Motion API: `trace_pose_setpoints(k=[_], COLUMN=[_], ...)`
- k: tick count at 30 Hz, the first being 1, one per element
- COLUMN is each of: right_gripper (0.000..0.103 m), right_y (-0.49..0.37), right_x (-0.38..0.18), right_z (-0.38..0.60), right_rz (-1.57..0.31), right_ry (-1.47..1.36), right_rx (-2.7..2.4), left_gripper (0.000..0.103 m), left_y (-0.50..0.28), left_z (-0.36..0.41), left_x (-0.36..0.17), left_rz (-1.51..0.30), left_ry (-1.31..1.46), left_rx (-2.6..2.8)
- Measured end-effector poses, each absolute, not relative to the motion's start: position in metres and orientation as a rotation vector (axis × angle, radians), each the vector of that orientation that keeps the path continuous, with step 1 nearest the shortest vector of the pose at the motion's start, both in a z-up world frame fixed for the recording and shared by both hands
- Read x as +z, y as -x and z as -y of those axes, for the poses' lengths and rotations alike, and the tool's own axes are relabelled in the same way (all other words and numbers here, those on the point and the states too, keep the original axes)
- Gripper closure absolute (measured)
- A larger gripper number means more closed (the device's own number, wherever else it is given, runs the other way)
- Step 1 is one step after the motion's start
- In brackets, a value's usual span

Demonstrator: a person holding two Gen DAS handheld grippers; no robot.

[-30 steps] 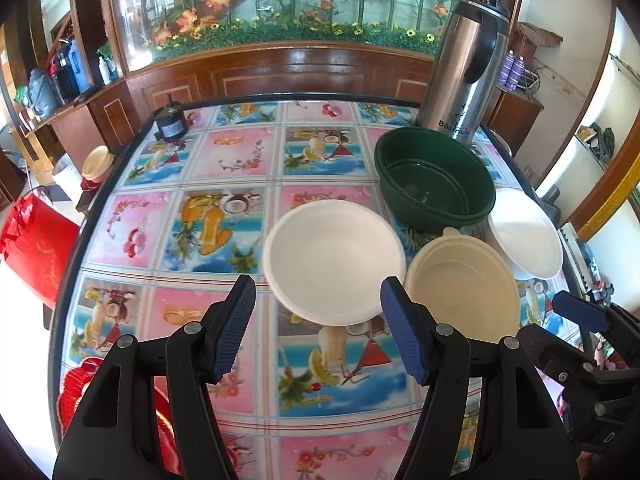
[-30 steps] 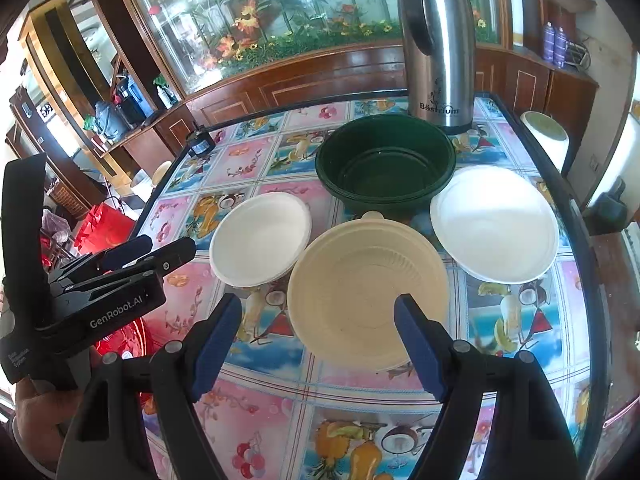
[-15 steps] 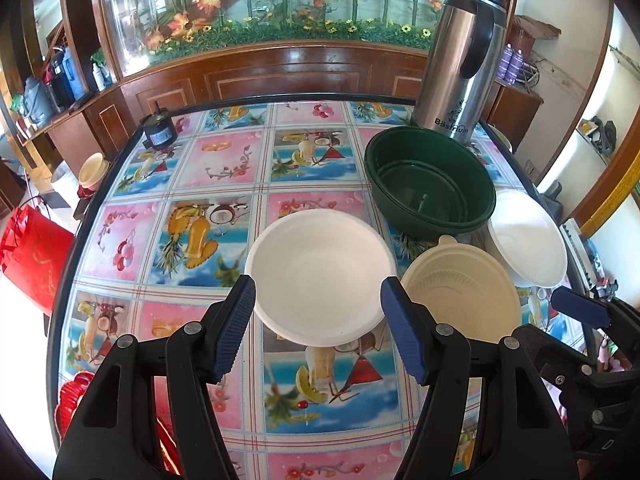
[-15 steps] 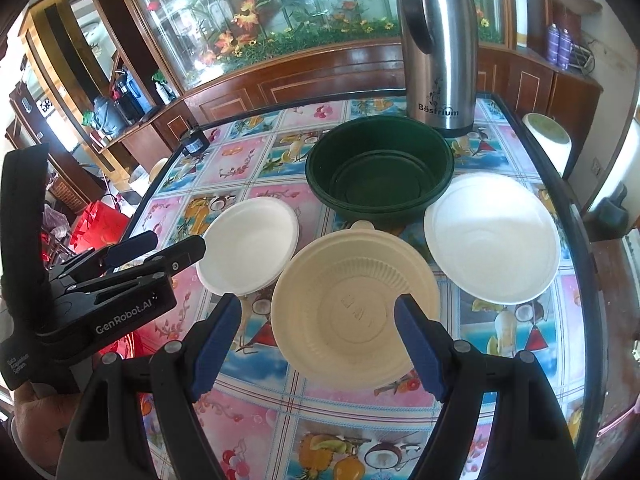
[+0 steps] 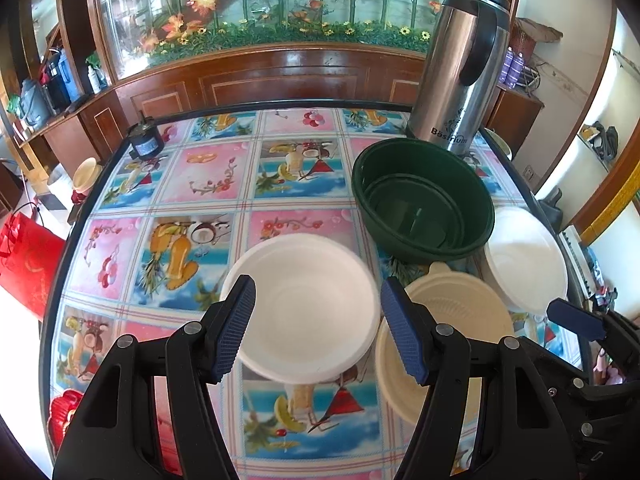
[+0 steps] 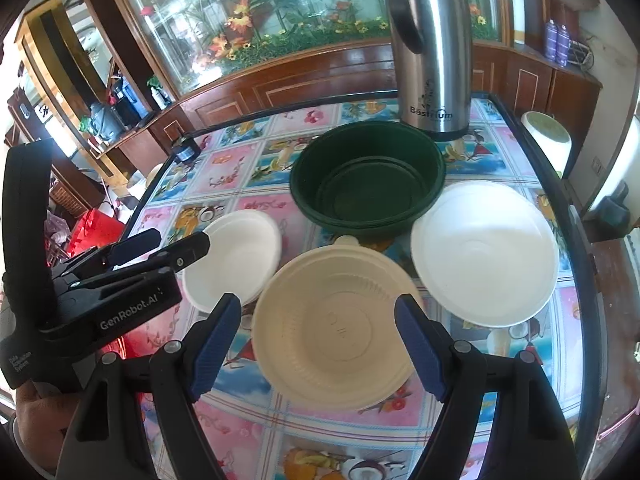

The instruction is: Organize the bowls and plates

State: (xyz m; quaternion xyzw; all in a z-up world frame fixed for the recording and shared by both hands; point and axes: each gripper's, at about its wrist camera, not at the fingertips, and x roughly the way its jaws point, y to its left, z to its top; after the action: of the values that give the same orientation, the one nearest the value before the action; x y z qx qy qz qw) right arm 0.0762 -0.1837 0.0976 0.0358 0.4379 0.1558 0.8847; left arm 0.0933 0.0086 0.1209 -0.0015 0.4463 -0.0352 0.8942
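Table point(image 5: 208, 184): white bowl point(image 5: 308, 304) btwn left jaws, cream bowl point(image 6: 336, 332) btwn right.

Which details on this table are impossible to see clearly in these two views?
- Cream bowl, left wrist view: near side covered by the left hand-held gripper.
- White plate, left wrist view: left edge behind the green basin.
- Embossed mark in the cream bowl, right wrist view: too blurred to read.
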Motion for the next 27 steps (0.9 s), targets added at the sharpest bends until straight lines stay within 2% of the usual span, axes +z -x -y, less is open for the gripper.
trace_pose_setpoints(k=[27], right_gripper=[0.023], right_y=[-0.155], right_x=[0.098], right_z=[0.221], right_rz=[-0.895], right_ry=[-0.045], right_rx=[0.277], left_gripper=[0.037], left_y=[-0.179], left_z=[0.026], left_x=[0.117], left_rz=[-0.922], left_ry=[-0.027], left_rx=[-0.047])
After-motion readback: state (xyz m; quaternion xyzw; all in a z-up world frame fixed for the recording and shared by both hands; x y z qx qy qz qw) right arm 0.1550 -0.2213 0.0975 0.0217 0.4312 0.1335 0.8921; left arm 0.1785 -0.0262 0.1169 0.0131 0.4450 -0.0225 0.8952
